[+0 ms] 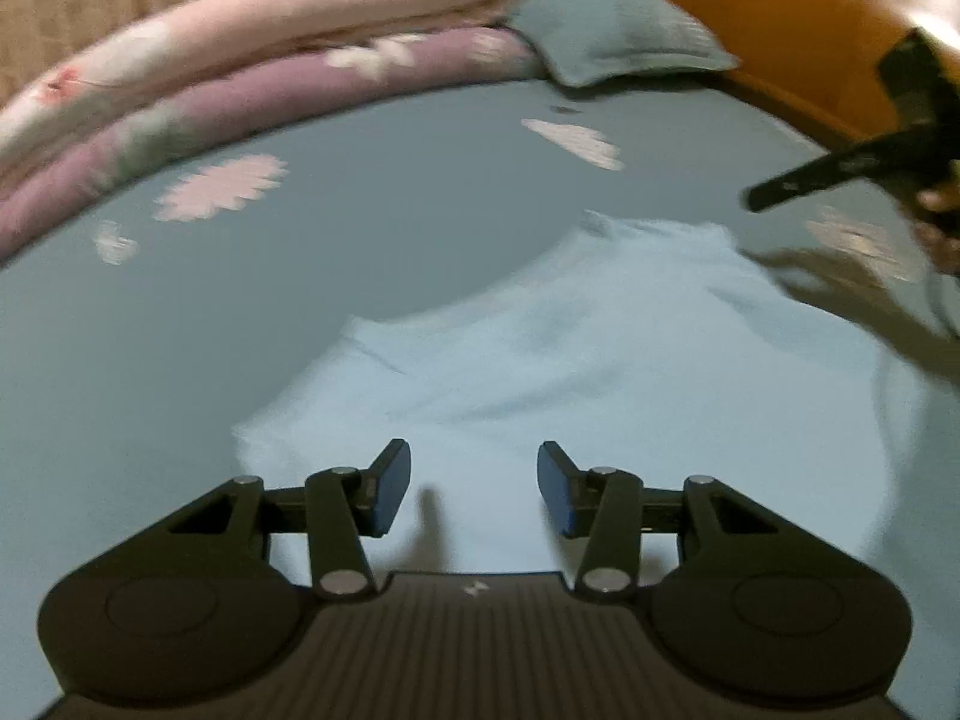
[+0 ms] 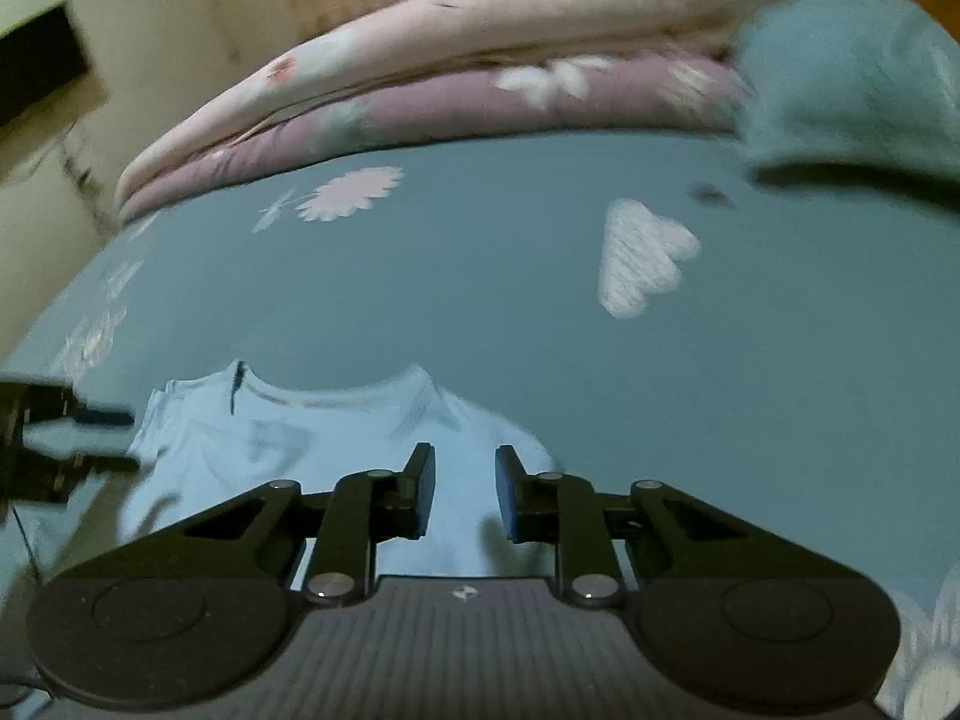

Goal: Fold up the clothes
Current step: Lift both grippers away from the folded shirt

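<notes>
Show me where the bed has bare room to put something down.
Bare sheet lies between the light blue shirt and the folded quilts, around the cloud print. It is crowded along the quilts and by the pillow.

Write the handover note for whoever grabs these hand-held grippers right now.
Left hand-held gripper: open, holding nothing, over the near part of the light blue T-shirt.
Right hand-held gripper: open, empty, over the shirt's shoulder area near the collar.
The shirt lies spread on the teal bedsheet; folded quilts and a pillow sit along the far edge.
Done: shirt laid out, looks roughly flat.
Left: no fold visible yet; all folding remains.
</notes>
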Motion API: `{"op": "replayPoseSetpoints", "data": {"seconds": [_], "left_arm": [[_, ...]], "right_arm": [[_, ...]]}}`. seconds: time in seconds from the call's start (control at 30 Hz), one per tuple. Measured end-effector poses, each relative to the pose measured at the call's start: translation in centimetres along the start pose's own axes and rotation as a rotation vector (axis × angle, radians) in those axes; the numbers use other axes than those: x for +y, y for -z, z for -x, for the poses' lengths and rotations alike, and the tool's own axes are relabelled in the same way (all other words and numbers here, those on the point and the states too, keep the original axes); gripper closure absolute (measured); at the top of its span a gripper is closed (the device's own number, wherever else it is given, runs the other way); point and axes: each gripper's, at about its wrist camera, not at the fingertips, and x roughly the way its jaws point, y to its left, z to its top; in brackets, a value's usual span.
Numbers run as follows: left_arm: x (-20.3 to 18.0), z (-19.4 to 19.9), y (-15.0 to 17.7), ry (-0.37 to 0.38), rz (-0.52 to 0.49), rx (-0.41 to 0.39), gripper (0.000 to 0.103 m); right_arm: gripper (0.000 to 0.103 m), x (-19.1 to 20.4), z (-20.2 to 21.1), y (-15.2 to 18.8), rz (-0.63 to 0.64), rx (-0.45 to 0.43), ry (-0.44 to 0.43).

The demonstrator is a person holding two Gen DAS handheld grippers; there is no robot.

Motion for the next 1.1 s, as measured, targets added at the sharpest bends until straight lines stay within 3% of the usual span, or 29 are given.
{"op": "replayPoseSetpoints", "data": {"seconds": [0.17,0.33,0.43,0.63,0.77,0.93,1.1], "left_arm": [[-2.6,-0.2,1.6,0.061,0.003,0.035,0.055],[-3.3,-0.7,2.1,0.069,-0.002,0.060,0.055],[-3.5,-0.8,2.3,0.073,-0.009,0.075,0.055],[-3.3,-1.2,2.2,0.069,-0.020,0.087,0.054],[-3.2,-1.4,2.4,0.067,-0.016,0.089,0.054],[-3.1,-1.5,2.7,0.072,-0.012,0.095,0.052],[-3.1,-1.7,2.8,0.074,-0.013,0.102,0.050]], "right_arm": [[0.076,-3.9,1.9,2.7,-0.168,0.011,-0.019],[0.077,-3.4,1.4,2.0,-0.134,-0.014,0.020],[0.099,-2.9,1.0,1.5,-0.109,-0.029,0.046],[0.100,-2.0,0.2,0.4,-0.057,-0.060,0.096],[0.099,-2.0,1.0,0.0,-0.063,-0.049,0.074],[0.098,-1.3,2.9,2.9,-0.098,-0.018,0.014],[0.092,-1.2,1.8,5.4,-0.155,0.019,0.001]]}}
